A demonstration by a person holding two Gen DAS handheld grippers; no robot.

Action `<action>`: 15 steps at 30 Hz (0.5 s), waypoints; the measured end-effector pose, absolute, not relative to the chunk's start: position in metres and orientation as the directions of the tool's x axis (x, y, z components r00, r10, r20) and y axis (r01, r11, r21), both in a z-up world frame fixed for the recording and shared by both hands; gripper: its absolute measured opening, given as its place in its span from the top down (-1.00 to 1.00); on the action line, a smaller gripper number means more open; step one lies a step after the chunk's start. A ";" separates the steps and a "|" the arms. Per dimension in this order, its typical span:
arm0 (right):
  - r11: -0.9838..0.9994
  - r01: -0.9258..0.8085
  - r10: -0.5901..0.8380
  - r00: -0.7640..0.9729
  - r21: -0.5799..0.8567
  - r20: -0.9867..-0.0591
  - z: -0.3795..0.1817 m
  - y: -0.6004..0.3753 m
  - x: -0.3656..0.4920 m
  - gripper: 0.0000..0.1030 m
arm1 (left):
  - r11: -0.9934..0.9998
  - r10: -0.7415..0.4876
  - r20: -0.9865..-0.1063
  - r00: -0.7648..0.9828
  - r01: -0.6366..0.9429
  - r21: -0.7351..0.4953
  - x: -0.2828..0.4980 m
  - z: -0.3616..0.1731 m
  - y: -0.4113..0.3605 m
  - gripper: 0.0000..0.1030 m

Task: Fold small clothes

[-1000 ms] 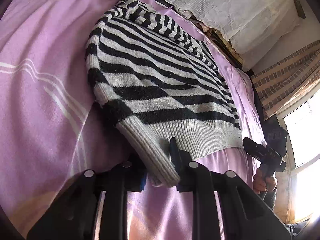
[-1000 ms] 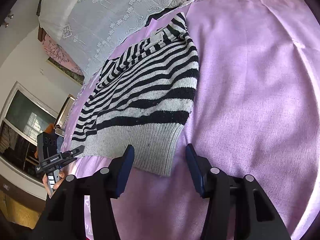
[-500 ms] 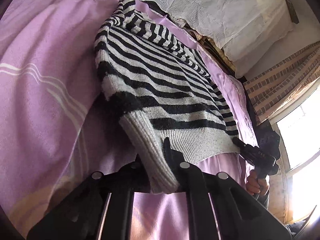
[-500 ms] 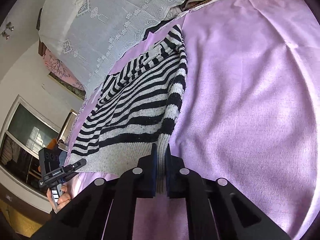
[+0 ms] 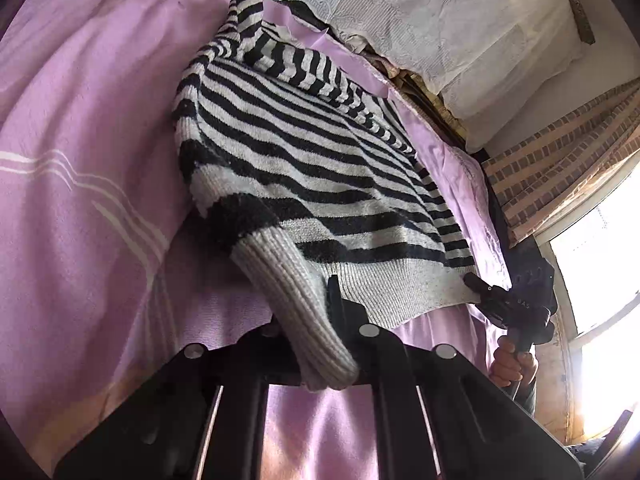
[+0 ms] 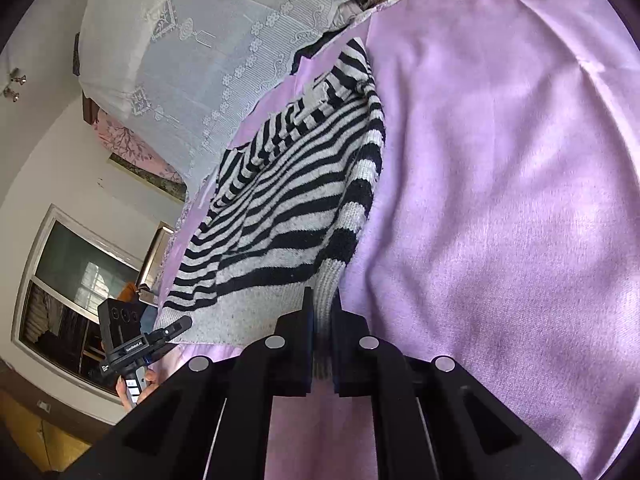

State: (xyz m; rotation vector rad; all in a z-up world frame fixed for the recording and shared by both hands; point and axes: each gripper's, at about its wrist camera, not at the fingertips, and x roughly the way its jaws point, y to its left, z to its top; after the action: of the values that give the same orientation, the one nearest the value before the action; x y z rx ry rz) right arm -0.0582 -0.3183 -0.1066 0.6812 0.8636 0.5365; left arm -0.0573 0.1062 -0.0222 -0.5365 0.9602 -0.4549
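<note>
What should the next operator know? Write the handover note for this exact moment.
Left gripper: shut on the sweater at the left corner of its grey ribbed hem.
Right gripper: shut on the hem's right corner.
Sweater: striped black and grey, lying on the purple bedsheet, collar toward the lace-covered pillows, both hem corners lifted slightly off the sheet.
Done: both hem corners are gripped, and a sleeve seems to be folded across the top already.
Left: probably carry the hem up toward the collar to fold the body in half, let go, then flatten it.
</note>
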 end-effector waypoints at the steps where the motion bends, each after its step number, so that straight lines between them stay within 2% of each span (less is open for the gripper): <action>1: 0.657 -0.157 0.679 0.549 0.737 -0.488 -0.103 -0.320 -0.058 0.86 | 0.773 -0.592 -0.628 0.505 0.133 -0.621 -0.057 -0.018 0.108 0.88; 9: 0.589 -0.186 0.729 0.543 0.787 -0.417 -0.073 -0.323 -0.027 0.86 | 0.760 -0.608 -0.584 0.538 0.182 -0.624 -0.026 0.017 0.110 0.89; 15: 0.605 -0.205 0.714 0.569 0.769 -0.409 -0.044 -0.318 0.016 0.87 | 0.781 -0.579 -0.581 0.572 0.184 -0.597 0.016 0.039 0.110 0.89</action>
State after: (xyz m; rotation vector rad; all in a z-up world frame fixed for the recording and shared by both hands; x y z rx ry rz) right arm 0.0164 -0.3179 -0.0441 0.7336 0.7879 0.6002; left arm 0.0161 0.1099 0.0391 -0.5135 0.8521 -0.4716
